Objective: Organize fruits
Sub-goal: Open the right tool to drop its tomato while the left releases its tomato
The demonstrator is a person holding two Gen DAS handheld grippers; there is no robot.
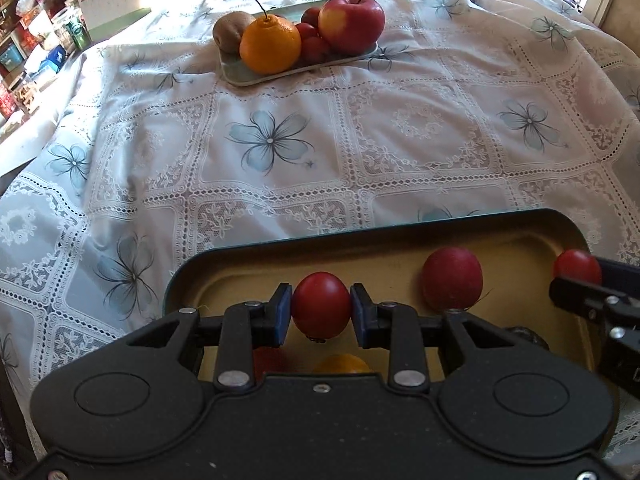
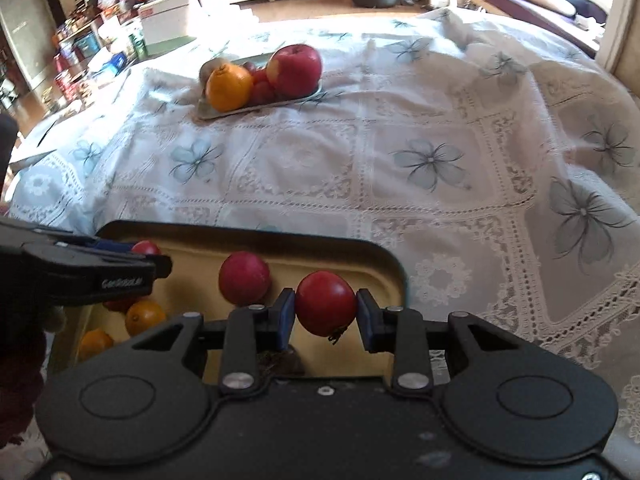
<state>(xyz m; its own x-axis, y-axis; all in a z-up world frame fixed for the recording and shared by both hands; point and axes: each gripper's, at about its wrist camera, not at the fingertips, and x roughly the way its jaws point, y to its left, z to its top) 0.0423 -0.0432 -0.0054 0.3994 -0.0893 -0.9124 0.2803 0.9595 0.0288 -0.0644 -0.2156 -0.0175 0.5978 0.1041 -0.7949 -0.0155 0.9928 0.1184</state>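
Note:
My left gripper (image 1: 321, 307) is shut on a small red fruit (image 1: 320, 304) above the near yellow tray with a dark rim (image 1: 360, 232). My right gripper (image 2: 326, 305) is shut on another small red fruit (image 2: 325, 302) over the same tray (image 2: 280, 236). A loose red fruit (image 1: 452, 278) lies in the tray between them; it also shows in the right wrist view (image 2: 243, 278). Small oranges (image 2: 145, 317) lie at the tray's left. The far pale green tray (image 1: 256, 76) holds a big apple (image 1: 352, 22), an orange (image 1: 270, 44), a kiwi (image 1: 228, 32) and small red fruits.
The table is covered by a white lace cloth with blue flowers (image 1: 268, 140). The right gripper (image 1: 576, 276) shows at the right edge of the left wrist view. Shelves with boxes and tins (image 2: 100, 40) stand beyond the table at the left.

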